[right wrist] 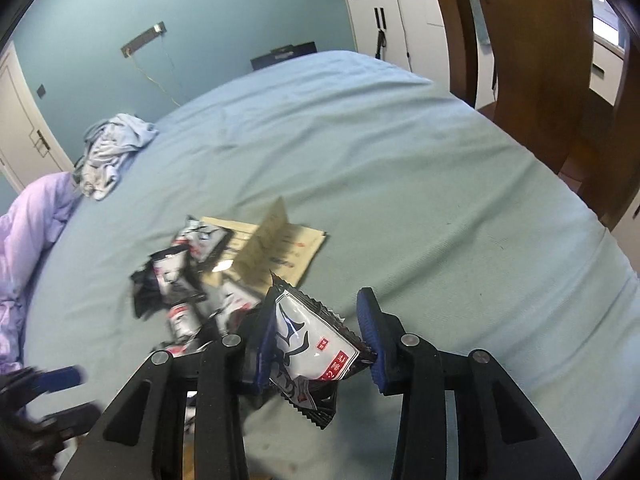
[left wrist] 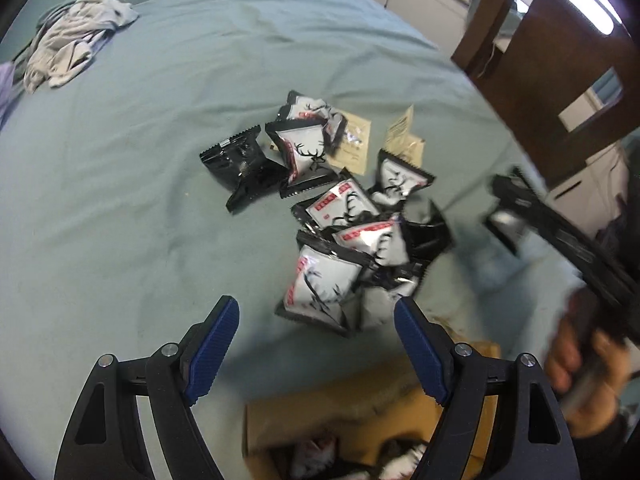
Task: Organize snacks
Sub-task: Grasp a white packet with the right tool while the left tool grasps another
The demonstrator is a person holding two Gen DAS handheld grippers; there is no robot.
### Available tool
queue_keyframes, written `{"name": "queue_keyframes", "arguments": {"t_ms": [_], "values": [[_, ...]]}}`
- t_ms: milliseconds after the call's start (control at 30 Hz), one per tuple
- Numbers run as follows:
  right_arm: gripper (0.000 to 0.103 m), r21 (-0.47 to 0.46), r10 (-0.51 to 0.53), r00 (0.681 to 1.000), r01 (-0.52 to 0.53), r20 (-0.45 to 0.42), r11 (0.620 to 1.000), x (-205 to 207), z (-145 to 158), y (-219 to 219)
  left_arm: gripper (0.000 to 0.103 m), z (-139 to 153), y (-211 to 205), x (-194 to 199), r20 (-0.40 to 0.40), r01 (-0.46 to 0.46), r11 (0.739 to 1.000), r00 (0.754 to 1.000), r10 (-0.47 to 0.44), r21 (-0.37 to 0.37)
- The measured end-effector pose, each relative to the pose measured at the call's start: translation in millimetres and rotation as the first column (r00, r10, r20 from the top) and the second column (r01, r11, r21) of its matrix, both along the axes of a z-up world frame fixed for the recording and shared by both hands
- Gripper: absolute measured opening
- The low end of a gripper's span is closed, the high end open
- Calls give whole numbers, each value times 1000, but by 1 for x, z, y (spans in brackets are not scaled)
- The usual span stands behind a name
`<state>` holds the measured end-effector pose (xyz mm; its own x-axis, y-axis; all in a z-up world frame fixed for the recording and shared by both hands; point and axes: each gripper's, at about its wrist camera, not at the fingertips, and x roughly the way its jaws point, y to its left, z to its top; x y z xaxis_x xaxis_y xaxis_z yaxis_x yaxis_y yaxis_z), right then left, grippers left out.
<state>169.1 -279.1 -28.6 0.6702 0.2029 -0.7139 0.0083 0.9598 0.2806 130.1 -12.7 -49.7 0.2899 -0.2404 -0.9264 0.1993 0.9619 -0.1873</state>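
Note:
A pile of black-and-white snack packets (left wrist: 340, 224) lies on the blue bedsheet (left wrist: 120, 200). My left gripper (left wrist: 316, 344) hangs open just above the near end of the pile, with nothing between its blue pads (left wrist: 216, 344). Below it an open cardboard box (left wrist: 360, 400) holds a few packets. In the right wrist view, my right gripper (right wrist: 318, 340) is shut on one snack packet (right wrist: 308, 340), which is held tilted above the sheet. The rest of the pile (right wrist: 180, 288) lies to its left and is blurred. A hand (left wrist: 580, 360) holds the right tool at the right edge.
Beige paper sachets (right wrist: 280, 248) lie at the far side of the pile. Crumpled grey clothes (left wrist: 72, 40) sit at the far left of the bed, beside a purple blanket (right wrist: 24, 260). A dark wooden chair (left wrist: 560, 60) stands by the bed's right edge.

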Motion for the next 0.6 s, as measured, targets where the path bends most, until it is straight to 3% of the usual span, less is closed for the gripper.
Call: {"name": "queue_keyframes", "arguments": {"t_ms": [100, 133, 233, 400, 467, 533, 567, 600], "values": [[36, 14, 16, 1000, -16, 3, 1000, -18, 9, 4, 76, -18, -3, 14, -63, 2, 1000, 998, -1, 17], [36, 22, 23, 1000, -23, 4, 999, -24, 12, 6, 68, -24, -2, 18, -92, -1, 1000, 996, 2, 13], [36, 22, 38, 999, -39, 24, 999, -40, 23, 7, 56, -41, 2, 27, -206, -19, 995, 979, -1, -95], [36, 66, 43, 999, -44, 24, 997, -89, 33, 0, 63, -58, -1, 34, -257, -16, 989, 966, -24, -150], [36, 50, 47, 999, -47, 20, 998, -113, 34, 0, 61, -61, -2, 35, -254, -19, 986, 967, -24, -164], [36, 27, 39, 999, -40, 16, 999, -140, 34, -5, 33, -60, -5, 33, -249, -16, 977, 968, -38, -211], [36, 18, 33, 999, -33, 13, 999, -146, 35, -5, 25, -60, -5, 34, -257, -19, 967, 965, -48, -253], [36, 6, 22, 1000, -22, 9, 1000, -156, 36, -7, 24, -57, -5, 31, -259, -32, 961, 965, -43, -276]]}}
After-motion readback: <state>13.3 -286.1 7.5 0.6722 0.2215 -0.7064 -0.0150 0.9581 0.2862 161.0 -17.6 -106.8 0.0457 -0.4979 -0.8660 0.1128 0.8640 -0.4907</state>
